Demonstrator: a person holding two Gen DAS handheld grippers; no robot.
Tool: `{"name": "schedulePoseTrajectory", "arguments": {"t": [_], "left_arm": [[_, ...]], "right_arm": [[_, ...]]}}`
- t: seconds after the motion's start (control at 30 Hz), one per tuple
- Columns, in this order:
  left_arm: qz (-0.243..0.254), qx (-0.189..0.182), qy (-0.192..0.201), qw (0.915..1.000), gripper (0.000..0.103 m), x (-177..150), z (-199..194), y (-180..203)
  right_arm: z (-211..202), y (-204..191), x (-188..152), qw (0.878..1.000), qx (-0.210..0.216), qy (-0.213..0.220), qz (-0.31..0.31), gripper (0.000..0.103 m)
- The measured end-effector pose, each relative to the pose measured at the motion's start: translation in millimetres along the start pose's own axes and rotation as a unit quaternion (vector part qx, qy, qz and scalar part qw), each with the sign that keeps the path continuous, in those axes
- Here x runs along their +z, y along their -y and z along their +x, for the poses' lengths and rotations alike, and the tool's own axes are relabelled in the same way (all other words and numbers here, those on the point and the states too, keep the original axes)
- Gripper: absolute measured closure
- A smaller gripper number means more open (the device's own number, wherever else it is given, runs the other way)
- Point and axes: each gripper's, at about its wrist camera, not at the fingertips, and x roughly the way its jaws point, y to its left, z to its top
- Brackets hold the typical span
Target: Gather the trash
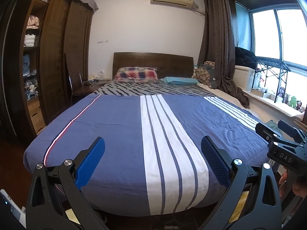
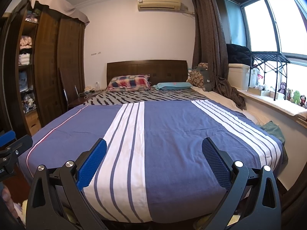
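Note:
My left gripper [image 1: 152,140] is held open over the foot of a bed, its blue pads wide apart with nothing between them. My right gripper [image 2: 153,140] is open in the same way and also empty. Each shows in the other's view: the right gripper's black body [image 1: 284,143] at the right edge, the left gripper's body [image 2: 9,147] at the left edge. The blue bedspread with white stripes [image 1: 115,124] [image 2: 172,134] lies flat below both. I cannot pick out any piece of trash on it.
A crumpled green cloth [image 2: 272,129] lies at the bed's right edge by the window ledge [image 2: 278,103]. Pillows [image 1: 137,73] rest against the headboard. A dark wardrobe [image 1: 57,57] stands left, with a nightstand [image 1: 84,90] beside it. Curtains [image 1: 216,48] hang right.

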Motion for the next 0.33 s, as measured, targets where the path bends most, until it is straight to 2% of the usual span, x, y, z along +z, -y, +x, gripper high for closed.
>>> {"name": "schedulePoseTrajectory", "arguments": {"t": [0.13, 0.33], "left_arm": [[-0.001, 0.009, -0.003, 1.0000, 0.008, 1.9, 1.1, -0.1], [-0.005, 0.003, -0.006, 1.0000, 0.008, 4.6, 2.5, -2.5]], "right_arm": [[0.1, 0.4, -0.4, 1.000, 0.000, 0.000, 0.000, 0.004], [0.1, 0.4, -0.5, 1.000, 0.001, 0.000, 0.000, 0.003]]}}
